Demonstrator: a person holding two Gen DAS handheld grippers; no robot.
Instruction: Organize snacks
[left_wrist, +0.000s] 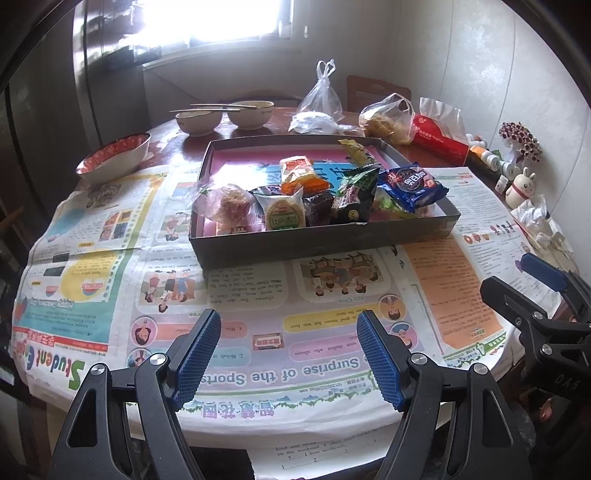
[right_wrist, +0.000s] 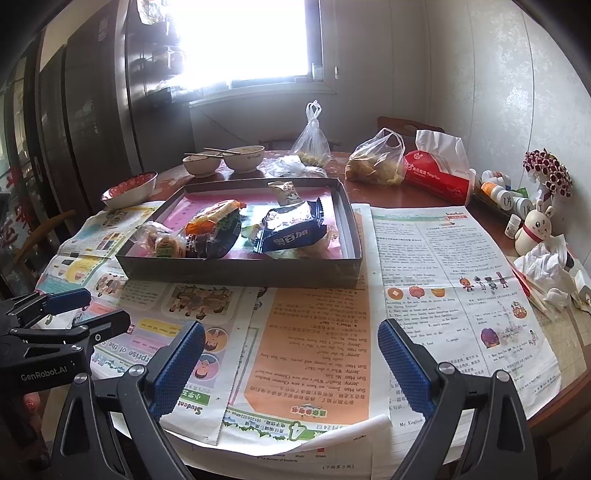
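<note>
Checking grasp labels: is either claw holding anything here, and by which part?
Nothing held. The left claw and right claw are both open over the newspaper, short of the snack box; the snacks lie inside it.

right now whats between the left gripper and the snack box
Only flat newspaper lies between the open left gripper and the near wall of the snack box; no object stands on that stretch. The left wrist view shows it best.

Bright overexposed window (right_wrist: 243, 40) in the far wall, daylight washing out the sill. Tall dark glossy cabinet (right_wrist: 92, 110) to its left. Pale textured wall panels (right_wrist: 498, 92) along the right side. Brown wooden chair back (left_wrist: 376, 86) behind the round table's far edge.
</note>
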